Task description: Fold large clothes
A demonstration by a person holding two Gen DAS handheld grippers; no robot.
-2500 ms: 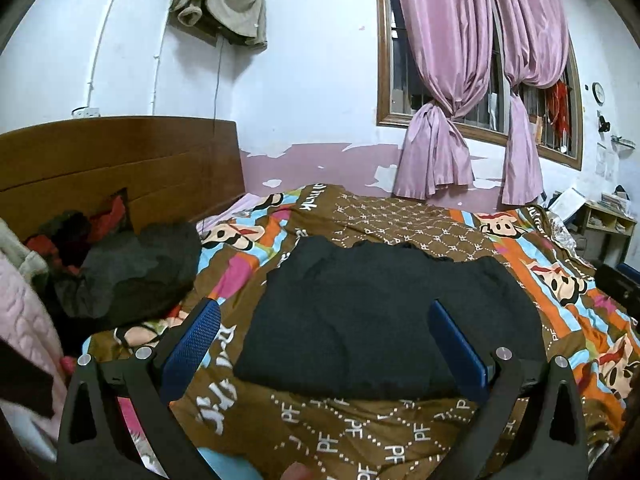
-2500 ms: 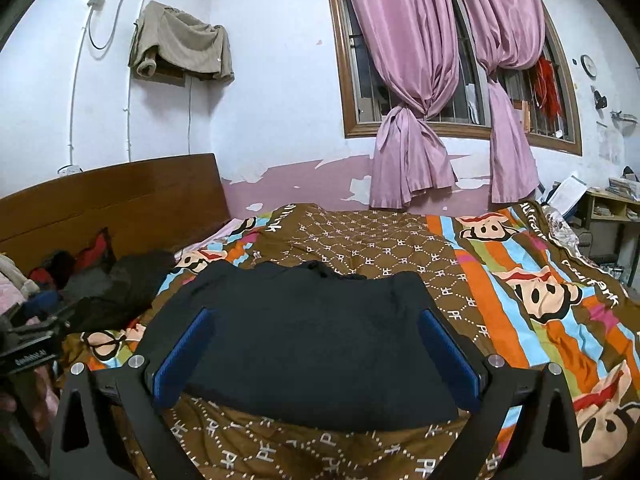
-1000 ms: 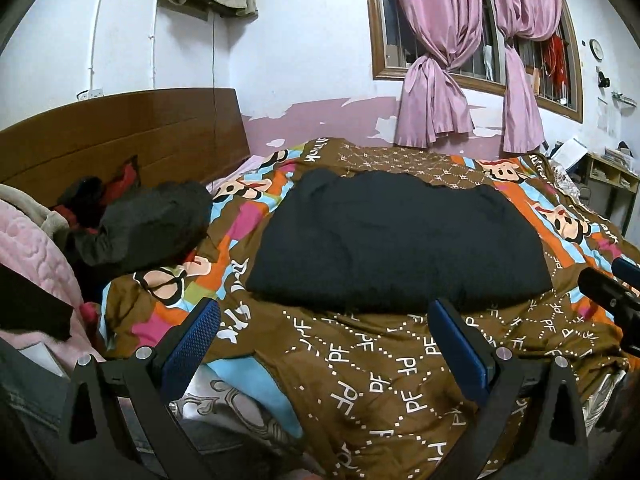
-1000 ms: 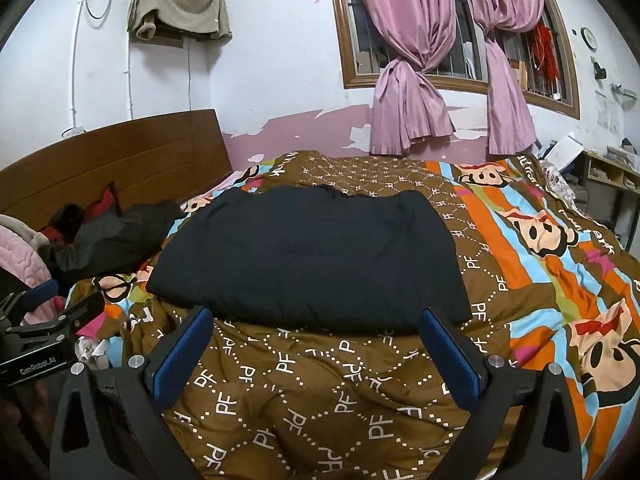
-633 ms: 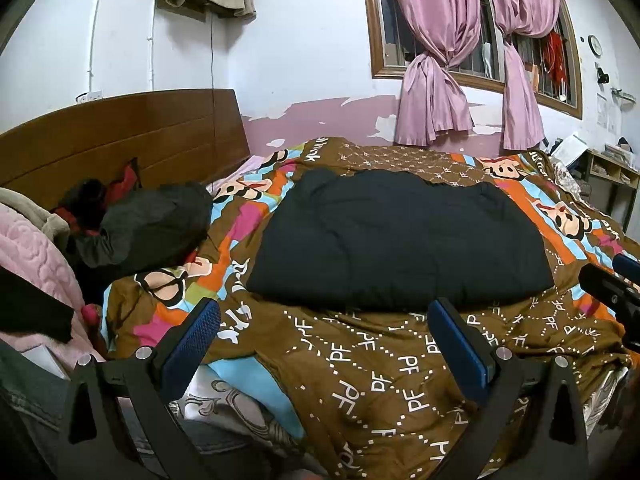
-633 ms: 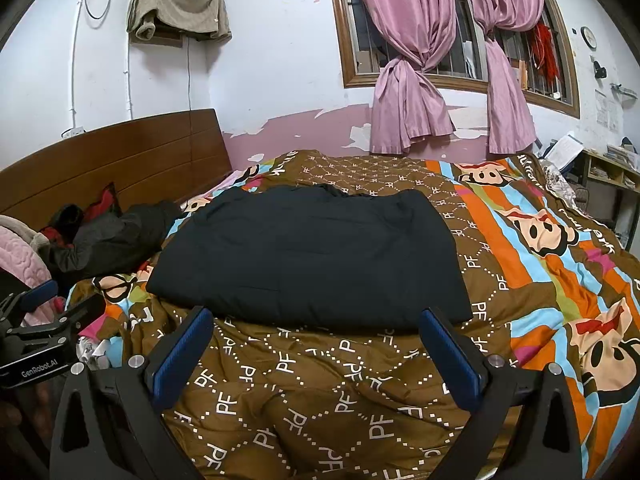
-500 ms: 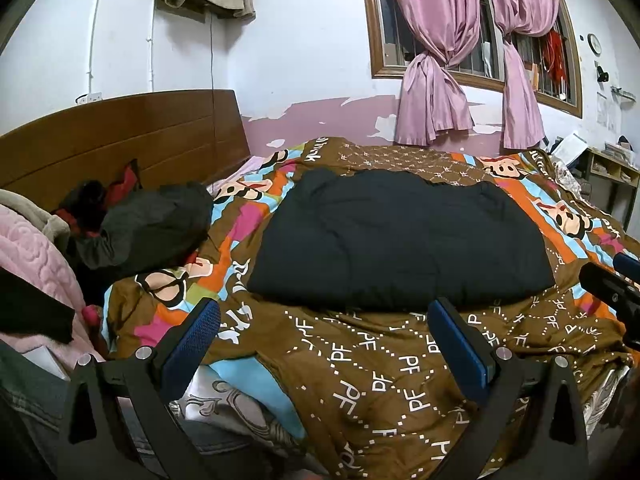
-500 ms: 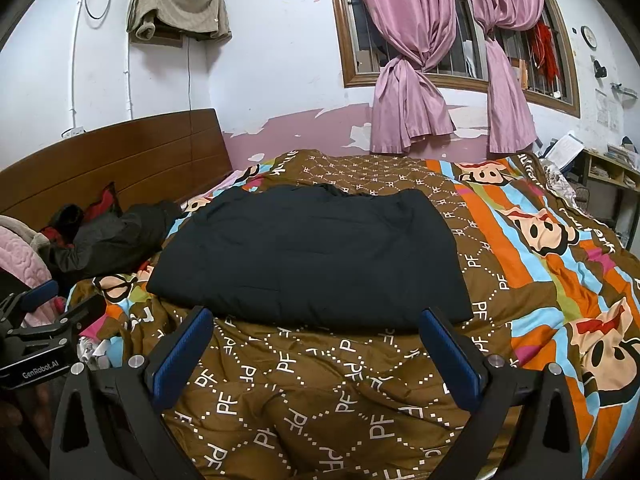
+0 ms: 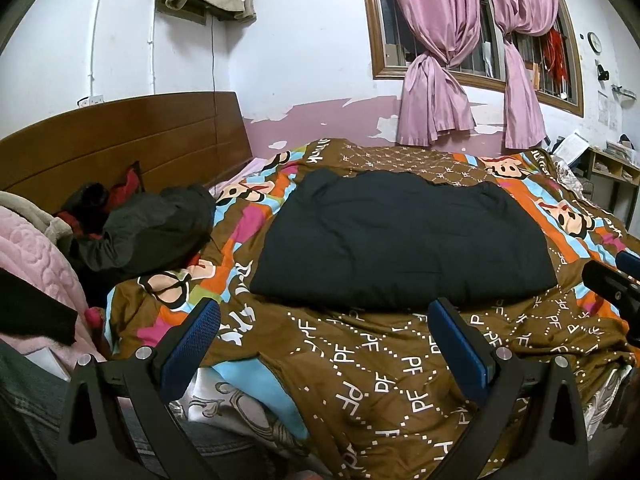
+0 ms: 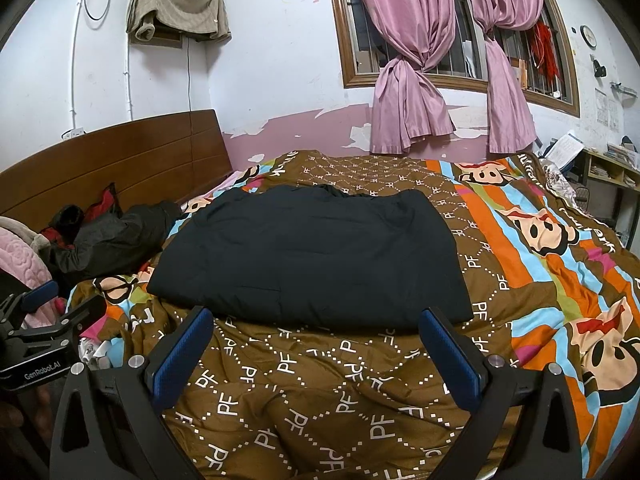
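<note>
A large black garment (image 9: 400,240) lies folded in a flat rectangle on the patterned quilt (image 9: 360,360); it also shows in the right wrist view (image 10: 312,256). My left gripper (image 9: 326,308) is open and empty, held back from the garment's near edge, over the quilt. My right gripper (image 10: 316,320) is open and empty, also just short of the near edge. The right gripper's tip shows at the right edge of the left wrist view (image 9: 612,284), and the left gripper shows at the left of the right wrist view (image 10: 44,336).
A pile of dark and red clothes (image 9: 140,224) and a pink blanket (image 9: 36,256) lie by the wooden headboard (image 9: 120,140) at left. A window with pink curtains (image 9: 440,60) is behind the bed. Shelves (image 9: 612,168) stand at far right.
Both grippers pulled back from above the garment to the bed's near edge over 2.5 s. Almost no movement in the last second. The garment has not moved.
</note>
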